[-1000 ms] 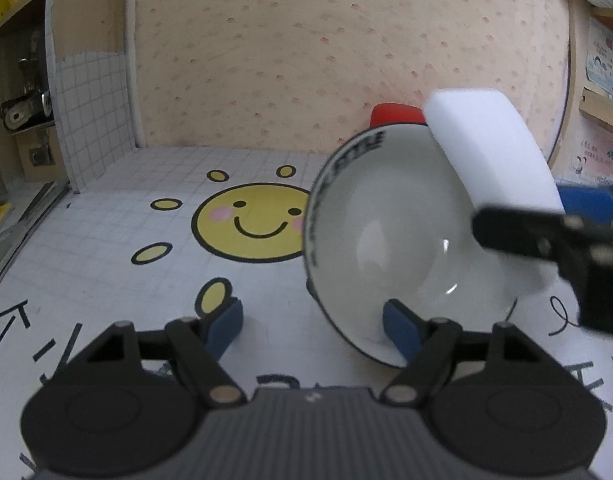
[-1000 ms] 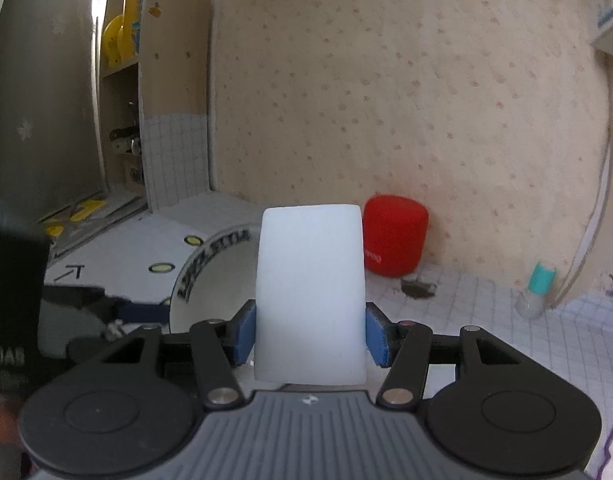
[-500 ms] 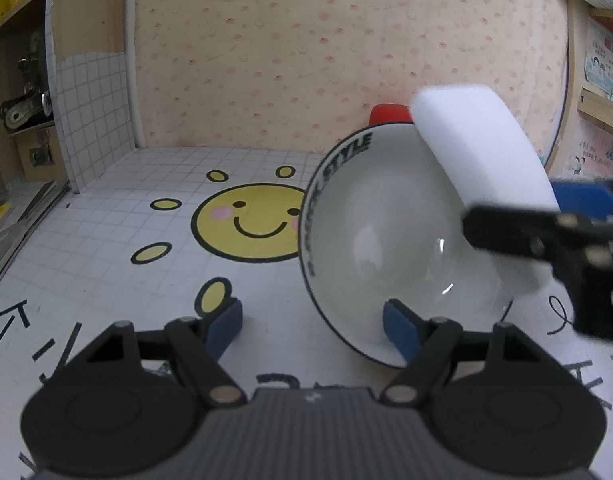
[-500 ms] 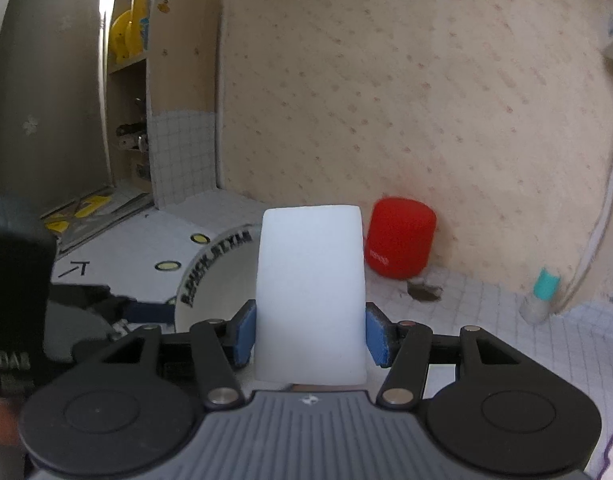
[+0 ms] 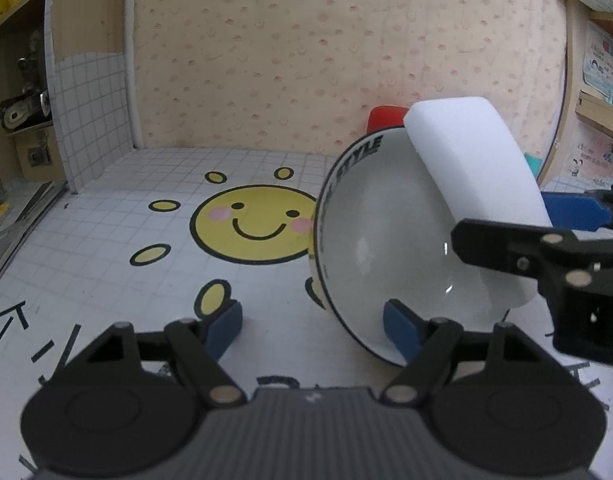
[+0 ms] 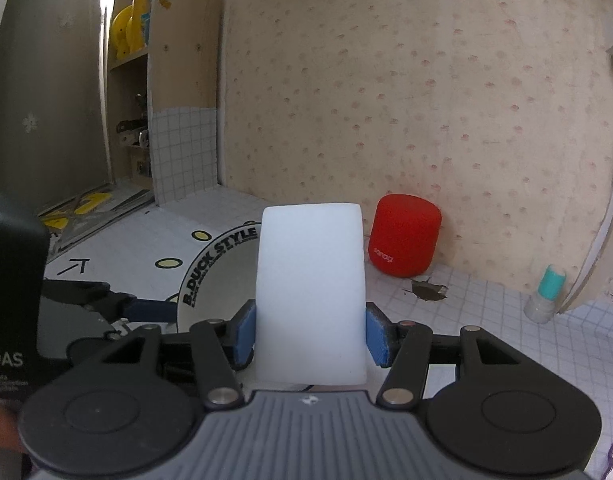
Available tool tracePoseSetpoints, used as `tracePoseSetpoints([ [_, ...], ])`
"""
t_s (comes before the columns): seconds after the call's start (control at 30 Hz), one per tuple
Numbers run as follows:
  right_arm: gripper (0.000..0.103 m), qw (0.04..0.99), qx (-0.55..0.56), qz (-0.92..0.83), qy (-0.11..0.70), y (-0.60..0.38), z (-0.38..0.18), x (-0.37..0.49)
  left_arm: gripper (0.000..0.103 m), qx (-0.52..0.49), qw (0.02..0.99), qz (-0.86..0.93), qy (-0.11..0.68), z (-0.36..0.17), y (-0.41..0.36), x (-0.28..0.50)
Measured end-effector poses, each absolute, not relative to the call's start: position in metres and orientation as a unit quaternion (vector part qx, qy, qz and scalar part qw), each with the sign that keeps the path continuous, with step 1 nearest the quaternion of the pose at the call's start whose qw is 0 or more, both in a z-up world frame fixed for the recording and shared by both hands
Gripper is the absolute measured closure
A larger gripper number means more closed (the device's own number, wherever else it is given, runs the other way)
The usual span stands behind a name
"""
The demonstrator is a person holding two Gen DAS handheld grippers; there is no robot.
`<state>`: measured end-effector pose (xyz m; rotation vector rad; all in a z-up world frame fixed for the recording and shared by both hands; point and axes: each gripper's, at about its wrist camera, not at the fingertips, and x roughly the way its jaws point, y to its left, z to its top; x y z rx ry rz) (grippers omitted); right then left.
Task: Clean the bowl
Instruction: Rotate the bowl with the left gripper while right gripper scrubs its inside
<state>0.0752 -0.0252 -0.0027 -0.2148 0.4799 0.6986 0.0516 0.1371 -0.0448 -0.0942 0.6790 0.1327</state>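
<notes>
Now the bowl (image 5: pixel 390 240), tilted beside the left fingers (image 5: pixel 402 332) (spread wide, one inside it), could tip if the right fingers (image 6: pixel 376 336), clamping the sponge (image 6: pixel 310 296), push hard

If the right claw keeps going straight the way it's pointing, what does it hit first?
Probably the bowl: the sponge held in the right claw leads, and its tip sits at the tilted bowl's rim. Whether they already touch is unclear.

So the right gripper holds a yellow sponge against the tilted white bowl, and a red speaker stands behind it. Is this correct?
One detail is wrong: the sponge is white, not yellow, as the right wrist view shows. The rest holds: the right gripper holds it against the tilted white bowl, and the red speaker stands behind.
</notes>
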Motion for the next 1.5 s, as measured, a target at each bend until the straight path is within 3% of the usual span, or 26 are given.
tracePoseSetpoints([
  [0.33,0.049,0.905,-0.109,0.341,0.230,-0.027,-0.004,0.072,0.019,-0.056,0.938,0.077,0.334,-0.044,0.148,0.054],
  [1.5,0.049,0.901,-0.114,0.345,0.235,-0.016,-0.002,0.078,0.019,-0.051,0.940,0.061,0.332,-0.046,0.148,0.047],
])
